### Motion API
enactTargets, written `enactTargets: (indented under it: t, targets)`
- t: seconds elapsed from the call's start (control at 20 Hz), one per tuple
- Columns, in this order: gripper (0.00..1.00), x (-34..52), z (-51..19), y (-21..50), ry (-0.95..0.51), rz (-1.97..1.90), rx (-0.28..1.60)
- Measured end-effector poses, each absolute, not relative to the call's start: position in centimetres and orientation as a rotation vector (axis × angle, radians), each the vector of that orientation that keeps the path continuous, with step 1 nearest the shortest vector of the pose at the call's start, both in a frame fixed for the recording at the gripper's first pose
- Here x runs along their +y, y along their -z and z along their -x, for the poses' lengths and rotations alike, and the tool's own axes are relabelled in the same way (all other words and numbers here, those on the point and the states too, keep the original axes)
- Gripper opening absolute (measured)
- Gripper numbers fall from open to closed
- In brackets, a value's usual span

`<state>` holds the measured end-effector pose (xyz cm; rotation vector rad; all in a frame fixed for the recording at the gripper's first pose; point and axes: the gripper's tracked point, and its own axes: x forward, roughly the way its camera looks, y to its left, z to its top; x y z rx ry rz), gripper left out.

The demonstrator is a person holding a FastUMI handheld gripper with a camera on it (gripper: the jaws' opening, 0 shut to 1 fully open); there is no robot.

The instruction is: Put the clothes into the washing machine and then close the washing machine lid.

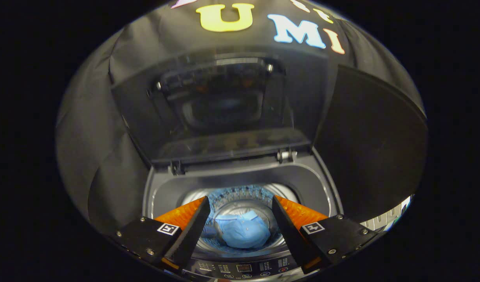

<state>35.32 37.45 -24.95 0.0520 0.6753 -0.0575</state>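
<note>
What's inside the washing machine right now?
A bundled blue cloth lies at the bottom of the drum, seen between the open gripper's fingers, which touch nothing. The lid stands raised behind. Whatever lies under the cloth is covered.

- Cam rides on the gripper (240, 225), hanging above the front edge of the washing machine (240, 180) and looking forward and down into it.
- Pretty close in: the control panel (244, 268) sits right under the spread-apart fingers.
- Beyond the tub, it faces the raised lid (220, 113).
</note>
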Motion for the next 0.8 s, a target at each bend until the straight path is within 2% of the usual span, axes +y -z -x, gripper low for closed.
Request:
enactTargets:
  t: [0.35, 0.5, 0.65, 0.8]
  targets:
    - [0.97, 35.7, -38.1, 10.8, 0.087, -0.002, 0.376]
    - [0.97, 35.4, -40.3, 5.7, 0.096, 0.028, 0.308]
    - [0.97, 35.8, -43.6, 3.5, 0.089, 0.027, 0.280]
    - [0.98, 36.3, -47.6, 4.1, 0.076, 0.002, 0.323]
